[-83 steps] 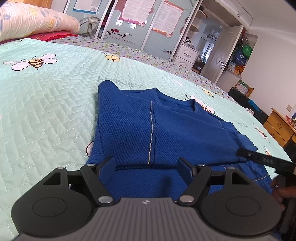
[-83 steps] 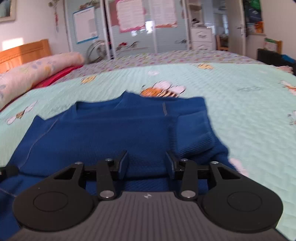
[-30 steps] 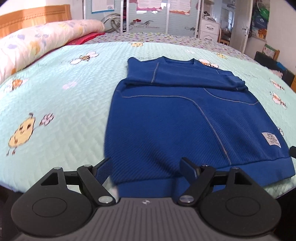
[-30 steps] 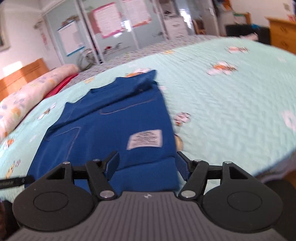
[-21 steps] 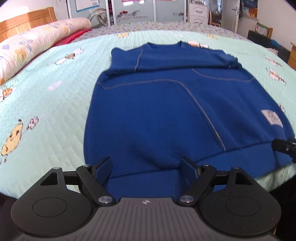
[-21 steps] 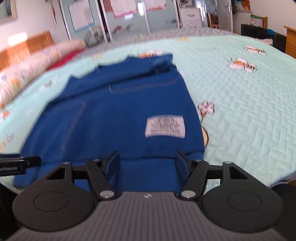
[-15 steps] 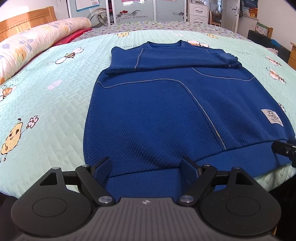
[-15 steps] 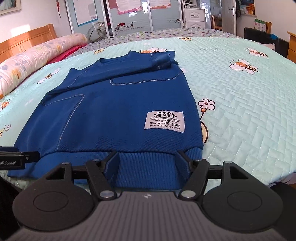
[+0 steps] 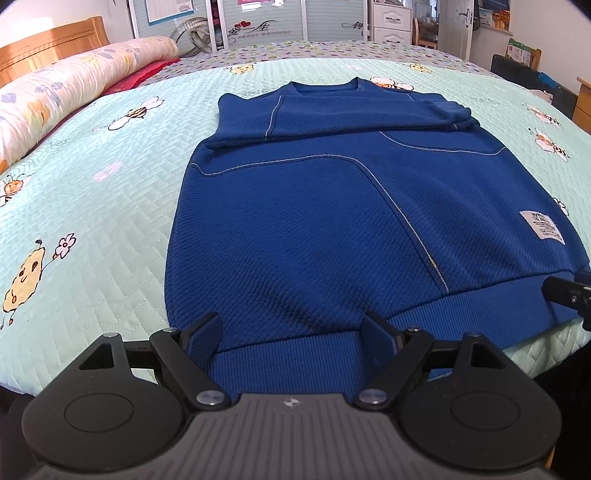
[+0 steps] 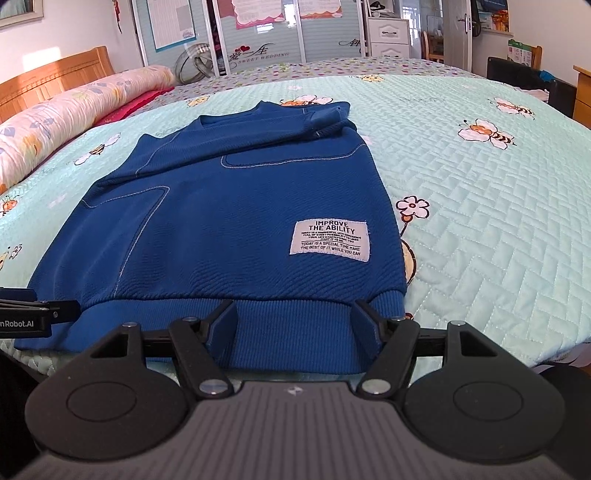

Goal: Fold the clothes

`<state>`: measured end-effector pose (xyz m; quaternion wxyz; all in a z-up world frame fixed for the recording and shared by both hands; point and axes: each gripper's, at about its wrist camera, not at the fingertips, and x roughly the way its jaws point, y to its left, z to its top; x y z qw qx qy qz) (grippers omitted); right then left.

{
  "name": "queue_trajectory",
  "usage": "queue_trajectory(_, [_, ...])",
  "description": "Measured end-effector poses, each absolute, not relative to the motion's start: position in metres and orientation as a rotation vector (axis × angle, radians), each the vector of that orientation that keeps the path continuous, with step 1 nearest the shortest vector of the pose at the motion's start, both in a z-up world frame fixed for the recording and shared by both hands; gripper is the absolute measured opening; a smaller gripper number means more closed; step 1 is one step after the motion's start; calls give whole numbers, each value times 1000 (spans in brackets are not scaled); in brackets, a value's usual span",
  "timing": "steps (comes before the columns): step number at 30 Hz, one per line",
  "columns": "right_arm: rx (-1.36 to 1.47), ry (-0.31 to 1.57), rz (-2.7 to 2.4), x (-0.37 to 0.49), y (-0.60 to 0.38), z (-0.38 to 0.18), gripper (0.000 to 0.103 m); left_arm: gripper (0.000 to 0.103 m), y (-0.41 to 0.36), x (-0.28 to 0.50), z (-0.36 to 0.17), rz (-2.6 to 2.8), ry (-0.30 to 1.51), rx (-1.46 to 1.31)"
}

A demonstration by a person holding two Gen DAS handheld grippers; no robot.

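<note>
Sweatshirt (image 9: 332, 221) spread flat and face-up on the bed (image 9: 92, 206), neck toward 12 o'clock, ribbed hem (image 10: 288, 332) at 6 o'clock along the bed's near edge. Sleeves already laid across the chest near the collar, cuff (image 9: 448, 110) at about 1 o'clock in the left view. White patch (image 10: 330, 242) low on the body, toward 3 o'clock.

Changed since a few seconds back: then close over the upper body and folded sleeves, now drawn back to the hem, with the whole garment in sight. Read as sleeve step done and next fold, hem up toward the collar, about to start.

Left claw (image 9: 291, 328) wide open over the hem near its 7 o'clock corner, cloth showing between the fingers, nothing pinched. Right claw (image 10: 293, 319) likewise spread wide, straddling the hem near the 5 o'clock corner below the patch, gripping nothing. Neither opening altered noticeably over the last second.

Further out: long floral pillow (image 9: 74, 88) at 10 o'clock by the wooden headboard (image 10: 55, 79), wardrobe doors (image 10: 258, 33) at 12 o'clock, white drawers (image 10: 388, 33) at 1 o'clock.
</note>
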<state>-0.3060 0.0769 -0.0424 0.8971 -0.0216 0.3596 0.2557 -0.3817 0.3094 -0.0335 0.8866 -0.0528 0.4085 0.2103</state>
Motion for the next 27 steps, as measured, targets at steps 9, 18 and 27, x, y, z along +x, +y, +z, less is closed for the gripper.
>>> queue_trajectory(9, [-33, 748, 528, -304, 76, -43, 70, 86, 311, -381, -33, 427, 858, -113])
queue_trajectory(18, [15, 680, 538, -308, 68, -27, 70, 86, 319, -405, -27, 403, 809, -181])
queue_trajectory(27, [373, 800, 393, -265, -9, -42, 70, 86, 370, -450, -32, 518, 798, -397])
